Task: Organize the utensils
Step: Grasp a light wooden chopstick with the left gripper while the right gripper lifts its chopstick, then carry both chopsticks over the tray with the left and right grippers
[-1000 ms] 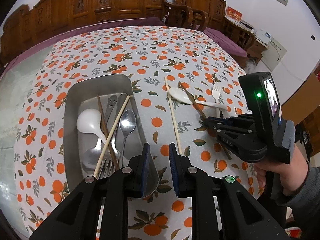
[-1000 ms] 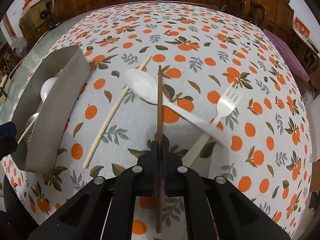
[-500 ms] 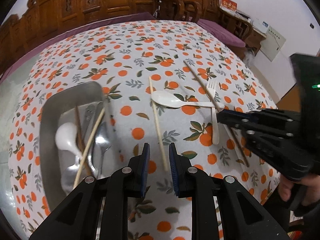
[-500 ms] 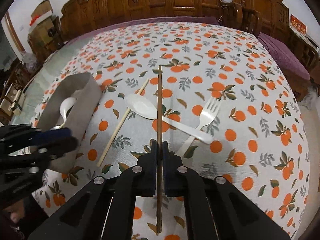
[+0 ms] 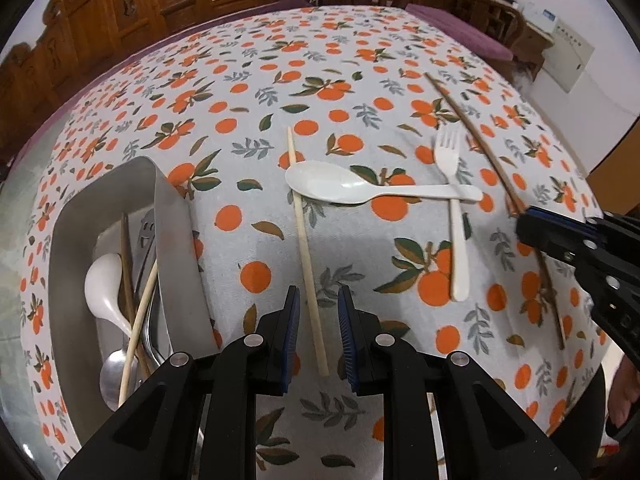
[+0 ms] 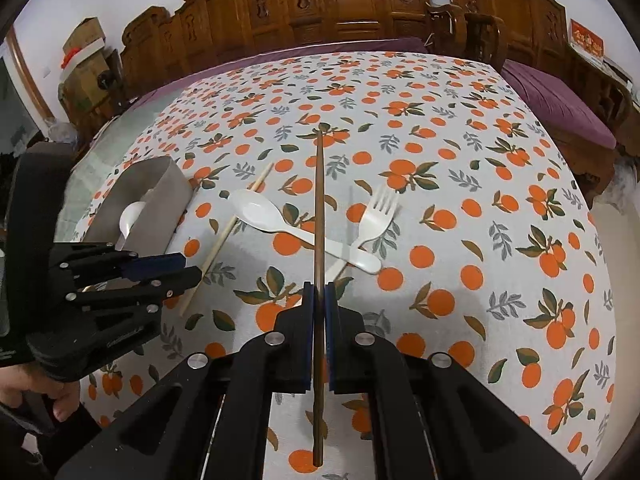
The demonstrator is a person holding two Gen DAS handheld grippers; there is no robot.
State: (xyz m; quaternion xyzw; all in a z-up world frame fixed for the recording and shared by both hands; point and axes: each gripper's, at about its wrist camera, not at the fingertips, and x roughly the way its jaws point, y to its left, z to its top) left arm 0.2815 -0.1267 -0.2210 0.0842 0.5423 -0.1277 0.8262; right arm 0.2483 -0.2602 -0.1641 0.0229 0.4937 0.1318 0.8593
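Left gripper (image 5: 318, 312) sits low in the left wrist view, jaws spread a little with nothing pinched; the pale chopstick (image 5: 305, 248) runs up the gap between the pads without touching either, lying flat on the tablecloth (image 5: 360, 80). Its far end passes under the bowl of the white spoon (image 5: 332, 182).

Right gripper (image 6: 319, 312) is pressed tight on the dark chopstick (image 6: 319, 208), which sticks straight out ahead of the jaws and also trails back below them (looks lifted off the cloth, tip over the orange print). Same chopstick shows at the right of the left wrist view, slanting through the other claw.

Just left of the left gripper: the metal tray (image 5: 176, 240), long side toward the camera. Inside it a white ladle-type spoon (image 5: 102, 284), a dark chopstick, a pale chopstick (image 5: 138, 328), and metal cutlery piled at the near end (exact count cannot be told).

Middle of the cloth: the white spoon lies crosswise, handle pointing right, its handle end crossing over the white fork (image 5: 454, 200). Fork tines point away.

Farther back: bare orange-print cloth, then a purple edge, then carved wooden chairs (image 6: 320, 4) along the wall.
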